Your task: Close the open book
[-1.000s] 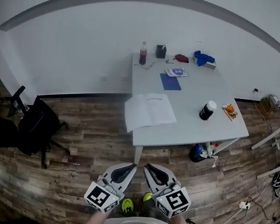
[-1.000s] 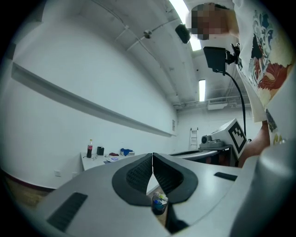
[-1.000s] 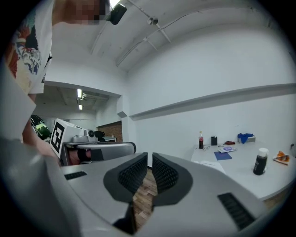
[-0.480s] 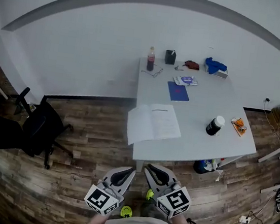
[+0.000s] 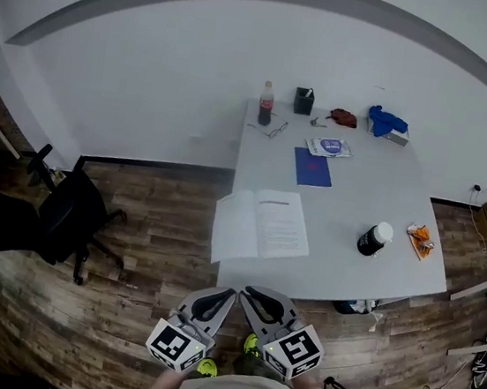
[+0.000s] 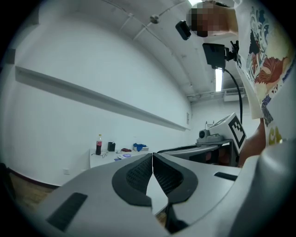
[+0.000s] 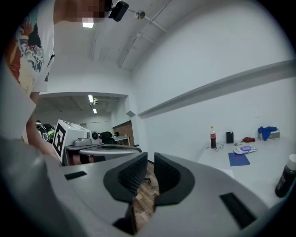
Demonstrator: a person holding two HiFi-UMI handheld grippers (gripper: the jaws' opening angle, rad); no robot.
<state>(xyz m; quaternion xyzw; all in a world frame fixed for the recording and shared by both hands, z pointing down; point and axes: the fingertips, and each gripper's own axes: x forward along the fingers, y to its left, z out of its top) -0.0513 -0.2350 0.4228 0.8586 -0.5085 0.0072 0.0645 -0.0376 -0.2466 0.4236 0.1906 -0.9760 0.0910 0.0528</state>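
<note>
One white rectangular table (image 5: 344, 238) is your landmark. Off its left side, well apart on the wood floor, stands a black wheeled office chair (image 5: 63, 210). The open white book (image 5: 262, 225) lies flat, pages up, at the table's near left corner, its left page hanging over the left edge.

Just short of the table's near edge you hold both grippers side by side, low and close to your body. Your left gripper (image 5: 223, 296) has its jaws closed tip to tip with nothing between them. Your right gripper (image 5: 255, 296) has its jaws a thin slit apart, also empty. Neither touches the book.

At the table's far right corner sits a crumpled blue cloth (image 5: 386, 122). A flat dark-blue notebook (image 5: 313, 166) lies mid-table, beyond the book. Near the right edge stands a dark jar with a white lid (image 5: 374, 238). At the far left corner is a cola bottle with a red cap (image 5: 265, 104), and beside it a small black pen cup (image 5: 304, 101).
</note>
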